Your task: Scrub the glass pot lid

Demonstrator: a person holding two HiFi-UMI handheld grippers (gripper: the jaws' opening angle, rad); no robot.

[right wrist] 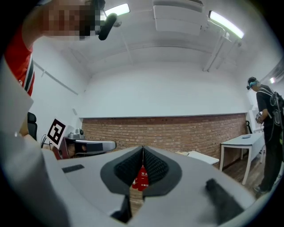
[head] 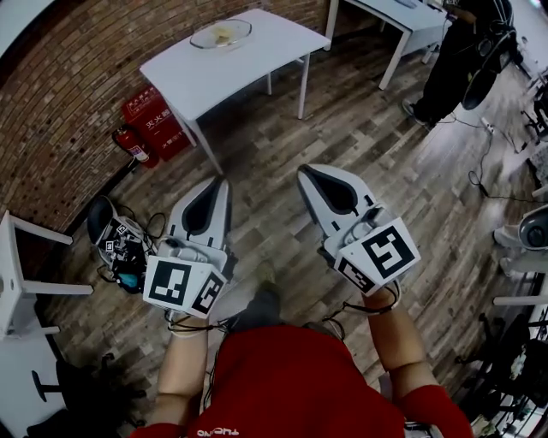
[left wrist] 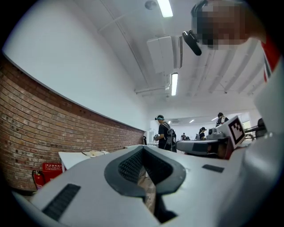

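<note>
The glass pot lid [head: 221,34] lies flat on a white desk [head: 257,64], close to the desk's far edge by the brick wall [head: 60,94]; something pale yellow shows through the glass, but it is too small to tell what; nothing is touching the lid; just beside the desk's near leg, low on the wall, are a red box [head: 152,120] and a red fire extinguisher [head: 133,144]; the two grippers are well apart from the desk, held out over the wooden floor [head: 342,128]; the left hand-held gripper [head: 224,181] has its jaws pressed together with nothing between them; the right hand-held gripper [head: 301,171] is closed the same way and holds nothing; both point level, side by side, towards the desk; the person holding them wears a red shirt [head: 300,385]; on the floor to the left lies a small heap of gear with black cables [head: 120,248]; at the top right stands another white desk [head: 402,21], and a person in dark clothes [head: 454,51] stands next to it.
</note>
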